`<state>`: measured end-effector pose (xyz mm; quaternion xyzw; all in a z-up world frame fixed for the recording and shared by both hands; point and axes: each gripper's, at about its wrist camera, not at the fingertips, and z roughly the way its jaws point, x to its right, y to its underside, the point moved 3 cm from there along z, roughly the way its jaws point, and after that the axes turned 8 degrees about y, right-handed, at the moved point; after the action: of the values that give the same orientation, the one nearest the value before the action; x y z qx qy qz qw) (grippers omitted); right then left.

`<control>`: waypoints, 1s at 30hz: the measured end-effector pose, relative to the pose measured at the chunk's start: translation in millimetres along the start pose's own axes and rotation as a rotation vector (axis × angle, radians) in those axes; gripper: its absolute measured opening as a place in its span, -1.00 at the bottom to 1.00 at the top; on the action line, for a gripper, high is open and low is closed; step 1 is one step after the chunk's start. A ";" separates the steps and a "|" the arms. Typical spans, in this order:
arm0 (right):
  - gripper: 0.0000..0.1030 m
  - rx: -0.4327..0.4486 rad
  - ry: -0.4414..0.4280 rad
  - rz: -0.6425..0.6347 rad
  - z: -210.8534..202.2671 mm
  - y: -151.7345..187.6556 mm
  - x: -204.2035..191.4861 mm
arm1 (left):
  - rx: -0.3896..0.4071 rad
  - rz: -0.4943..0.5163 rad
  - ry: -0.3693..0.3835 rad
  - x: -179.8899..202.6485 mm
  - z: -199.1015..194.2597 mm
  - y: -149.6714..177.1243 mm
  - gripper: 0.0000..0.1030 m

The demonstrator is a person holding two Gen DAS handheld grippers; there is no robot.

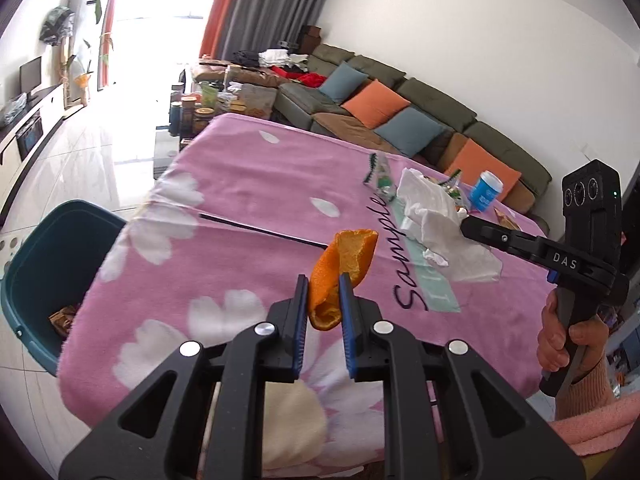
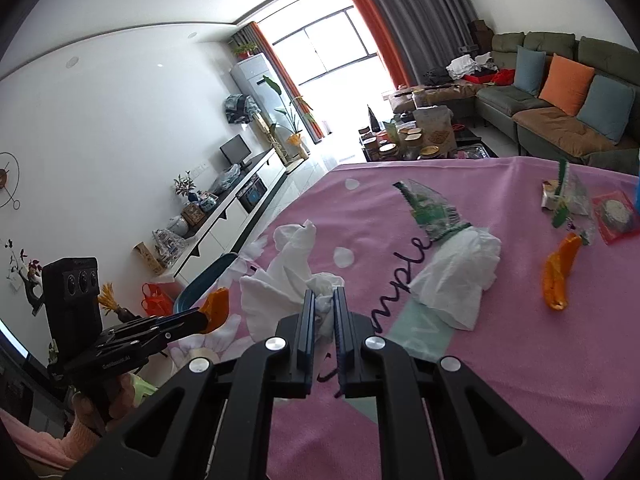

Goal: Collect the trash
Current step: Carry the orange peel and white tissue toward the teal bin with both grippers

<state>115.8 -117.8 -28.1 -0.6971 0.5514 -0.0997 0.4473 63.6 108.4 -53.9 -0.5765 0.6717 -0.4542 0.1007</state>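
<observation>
In the left wrist view my left gripper (image 1: 323, 280) is shut on a curled orange peel (image 1: 348, 256), held above the pink flowered blanket (image 1: 248, 176) that covers the table. A teal bin (image 1: 48, 264) stands on the floor off the table's left edge, with some trash inside. My right gripper (image 2: 323, 294) is shut on a crumpled white tissue (image 2: 288, 276), lifted off the blanket. A second tissue (image 2: 460, 276) and another orange peel (image 2: 558, 276) lie on the blanket to its right. The left gripper (image 2: 204, 314) with its peel shows at the left, near the bin's rim (image 2: 208, 280).
Green wrappers (image 2: 432, 212), a clear packet (image 2: 616, 212) and a blue cup (image 1: 486, 192) lie at the far side of the table. A thin black stick (image 1: 260, 230) rests on the blanket. A sofa (image 1: 360, 92) and a cluttered low table (image 1: 216, 104) stand beyond.
</observation>
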 end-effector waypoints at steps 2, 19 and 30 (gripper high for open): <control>-0.85 -0.004 -0.019 -0.013 5.2 -3.4 -8.5 | 0.014 -0.014 -0.019 -7.9 -7.6 0.0 -0.70; -0.85 -0.055 -0.137 -0.085 53.6 -20.9 -69.2 | 0.100 -0.115 -0.167 -66.3 -59.5 -2.0 -0.70; -0.85 -0.095 -0.189 -0.132 81.8 -25.3 -102.6 | 0.138 -0.168 -0.253 -100.3 -81.0 -4.1 -0.70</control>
<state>146.4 12.1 -20.6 -0.7585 0.4639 -0.0366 0.4562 44.6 235.6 -43.9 -0.6747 0.5705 -0.4299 0.1856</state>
